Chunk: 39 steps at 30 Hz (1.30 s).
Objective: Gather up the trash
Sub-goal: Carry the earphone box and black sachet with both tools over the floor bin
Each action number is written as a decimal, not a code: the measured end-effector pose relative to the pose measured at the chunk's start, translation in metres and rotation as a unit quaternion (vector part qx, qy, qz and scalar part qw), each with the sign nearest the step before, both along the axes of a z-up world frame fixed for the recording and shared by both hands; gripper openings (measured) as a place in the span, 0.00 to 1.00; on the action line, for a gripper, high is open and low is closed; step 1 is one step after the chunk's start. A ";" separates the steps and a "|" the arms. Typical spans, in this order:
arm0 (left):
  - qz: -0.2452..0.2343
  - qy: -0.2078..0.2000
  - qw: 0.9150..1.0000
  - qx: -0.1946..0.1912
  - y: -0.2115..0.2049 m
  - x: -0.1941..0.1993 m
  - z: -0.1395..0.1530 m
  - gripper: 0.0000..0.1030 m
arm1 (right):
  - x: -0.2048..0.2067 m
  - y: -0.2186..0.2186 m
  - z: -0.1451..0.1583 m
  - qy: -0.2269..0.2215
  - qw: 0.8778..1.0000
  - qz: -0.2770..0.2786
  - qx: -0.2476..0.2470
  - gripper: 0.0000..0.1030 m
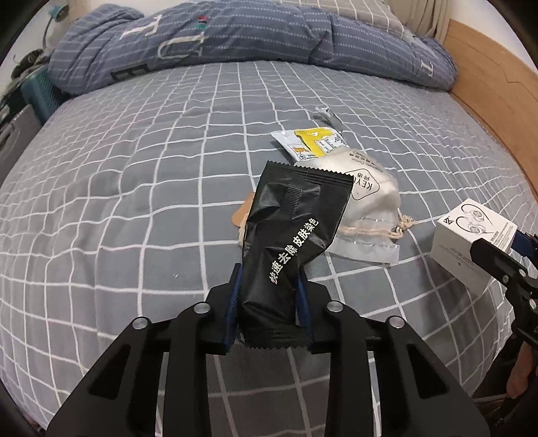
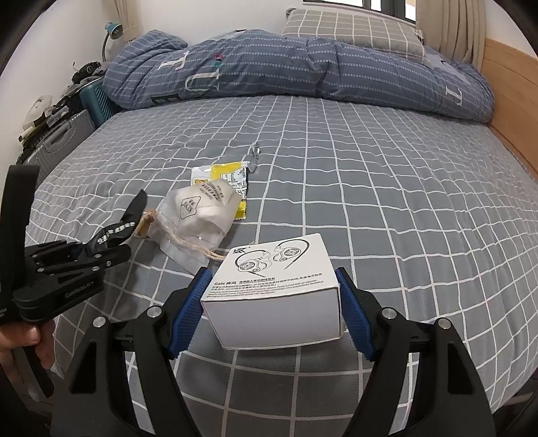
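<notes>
My left gripper (image 1: 269, 282) is shut on a crumpled black wrapper (image 1: 292, 228) with white lettering and holds it above the bed; it also shows in the right wrist view (image 2: 114, 232). My right gripper (image 2: 274, 279) is shut on a white earphone box (image 2: 272, 289), held just above the sheet; the box shows at the right in the left wrist view (image 1: 470, 248). On the bed lie a clear drawstring bag (image 1: 370, 205) with white pads (image 2: 201, 215), a yellow and white sachet (image 1: 312, 143) and a small clear scrap (image 1: 328, 114).
The bed (image 1: 134, 188) has a grey checked sheet. A folded blue quilt (image 2: 285, 64) and a pillow (image 2: 353, 27) lie at the far end. A wooden bed frame (image 2: 514, 111) runs along the right. Suitcases (image 2: 64, 141) and clutter stand at the left.
</notes>
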<state>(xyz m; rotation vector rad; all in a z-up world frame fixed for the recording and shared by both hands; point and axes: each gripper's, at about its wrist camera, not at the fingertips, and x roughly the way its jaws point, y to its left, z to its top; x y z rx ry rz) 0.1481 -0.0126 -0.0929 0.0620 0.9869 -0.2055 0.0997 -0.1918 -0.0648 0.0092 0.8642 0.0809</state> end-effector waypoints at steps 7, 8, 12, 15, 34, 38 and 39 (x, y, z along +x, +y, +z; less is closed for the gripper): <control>0.023 -0.023 0.999 -0.007 0.005 -0.018 0.015 0.26 | -0.006 0.003 0.008 -0.010 1.000 0.002 -0.004 0.69; 0.026 -0.026 0.999 -0.007 0.004 -0.021 0.017 0.26 | -0.008 0.004 0.010 -0.013 1.000 0.003 -0.005 0.69; 0.028 -0.030 0.999 -0.009 -0.002 -0.032 0.022 0.26 | -0.016 0.008 0.017 -0.023 1.000 0.006 -0.011 0.69; 0.031 -0.030 0.999 -0.009 -0.007 -0.039 0.023 0.26 | -0.023 0.009 0.021 -0.029 0.999 0.006 -0.016 0.69; 0.042 -0.048 0.998 -0.025 -0.007 -0.101 0.041 0.26 | -0.078 0.003 0.042 -0.045 0.999 -0.007 -0.010 0.69; 0.041 -0.051 0.997 -0.028 -0.009 -0.118 0.043 0.26 | -0.092 0.002 0.048 -0.051 0.999 -0.007 -0.008 0.69; 0.041 -0.051 0.997 -0.028 -0.009 -0.120 0.044 0.26 | -0.096 0.002 0.050 -0.052 0.999 -0.007 -0.008 0.69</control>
